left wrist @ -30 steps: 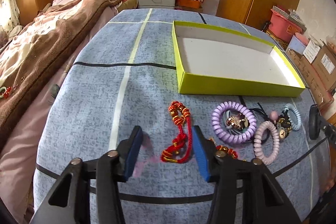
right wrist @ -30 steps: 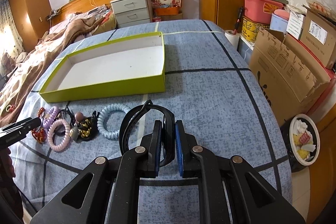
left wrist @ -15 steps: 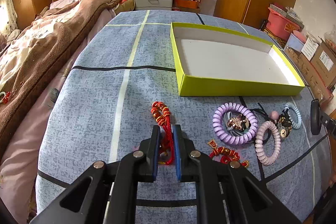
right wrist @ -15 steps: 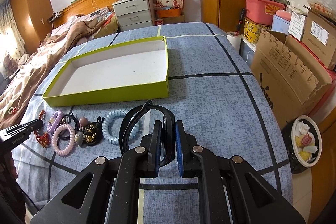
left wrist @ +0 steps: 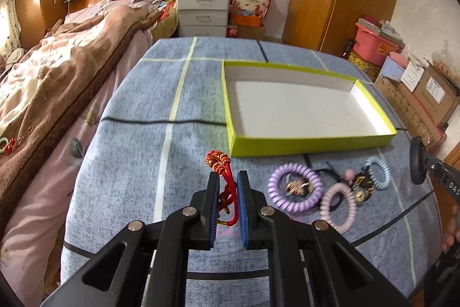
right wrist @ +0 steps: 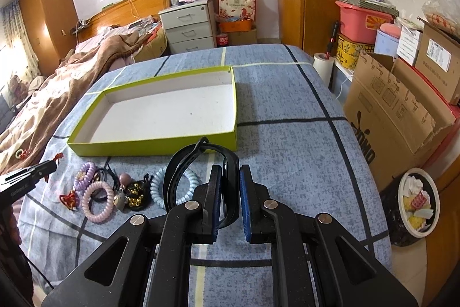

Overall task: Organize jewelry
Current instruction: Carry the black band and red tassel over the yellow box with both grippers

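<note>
My left gripper (left wrist: 227, 177) is shut on a red braided cord bracelet (left wrist: 222, 171) and holds it above the blue cloth, near the left front corner of the empty yellow-green box (left wrist: 313, 144). My right gripper (right wrist: 230, 171) is shut on a black band (right wrist: 184, 166), lifted in front of the box's (right wrist: 155, 147) near wall. On the cloth lie a purple coil hair tie (left wrist: 294, 186), a pink coil tie (left wrist: 337, 205), a light blue coil tie (left wrist: 378, 169) and small gold charms (left wrist: 362, 186).
A bed with a brown blanket (left wrist: 57, 82) runs along the left. A white drawer unit (left wrist: 202, 12) stands at the back. Cardboard boxes (right wrist: 396, 111) and a bin (right wrist: 414, 205) stand off the right edge of the cloth-covered surface (left wrist: 138, 151).
My left gripper closed on the red cord bracelet and lifted it off the cloth. My right gripper rose and moved toward the box with the black band.
</note>
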`<state>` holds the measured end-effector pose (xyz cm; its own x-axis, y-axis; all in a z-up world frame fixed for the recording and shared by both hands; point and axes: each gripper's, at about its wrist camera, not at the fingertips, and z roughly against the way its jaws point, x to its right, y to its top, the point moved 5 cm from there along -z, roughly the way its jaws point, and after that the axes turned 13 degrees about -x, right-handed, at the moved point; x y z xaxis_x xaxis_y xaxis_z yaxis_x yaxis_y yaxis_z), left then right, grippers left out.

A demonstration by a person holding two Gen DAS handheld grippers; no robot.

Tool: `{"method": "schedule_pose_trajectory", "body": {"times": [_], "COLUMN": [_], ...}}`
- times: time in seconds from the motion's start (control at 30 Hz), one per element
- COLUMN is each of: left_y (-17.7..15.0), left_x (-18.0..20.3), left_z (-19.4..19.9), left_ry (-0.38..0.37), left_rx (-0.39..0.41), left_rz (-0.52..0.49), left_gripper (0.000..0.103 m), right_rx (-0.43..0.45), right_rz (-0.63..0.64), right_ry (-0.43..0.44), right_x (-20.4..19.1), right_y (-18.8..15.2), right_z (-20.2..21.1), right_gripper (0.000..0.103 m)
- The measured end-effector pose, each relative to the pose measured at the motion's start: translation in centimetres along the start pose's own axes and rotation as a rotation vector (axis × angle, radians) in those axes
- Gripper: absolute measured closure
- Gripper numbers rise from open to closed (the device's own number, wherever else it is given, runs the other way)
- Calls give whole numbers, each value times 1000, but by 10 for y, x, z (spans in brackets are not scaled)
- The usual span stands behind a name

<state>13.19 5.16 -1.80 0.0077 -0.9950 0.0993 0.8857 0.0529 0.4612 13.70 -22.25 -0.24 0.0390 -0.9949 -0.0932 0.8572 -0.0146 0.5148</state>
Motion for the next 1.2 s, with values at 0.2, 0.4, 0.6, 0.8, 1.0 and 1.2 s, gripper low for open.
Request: {"method": "schedule_pose_trajectory", "body": {"times": [0.2,0.4,0.6,0.8,1.0,1.2], "left_y": [22,46,72,92,106,114], "left_x": [5,14,22,29,35,36], "left_z": [11,9,2,-17,-40,-62], "left_ry": [-11,-60,-91,-122,-112,-107], "left_rx": [36,47,51,30,3,-36], "left_rz": [-17,-30,-34,-31,-53,-52], "left_gripper": [90,90,90,90,90,90], "right_rx": [27,29,24,-16,-85,-123], "right_rz": [28,60,76,91,108,123], "right_ry": [9,37,28,21,1,3], "right_x": [-6,-15,-19,-20,-20,-22], "right_y": [19,47,78,99,112,117], "right_z": [7,3,-11,-37,-74,-95], "right_gripper": [90,90,90,90,90,90]}}
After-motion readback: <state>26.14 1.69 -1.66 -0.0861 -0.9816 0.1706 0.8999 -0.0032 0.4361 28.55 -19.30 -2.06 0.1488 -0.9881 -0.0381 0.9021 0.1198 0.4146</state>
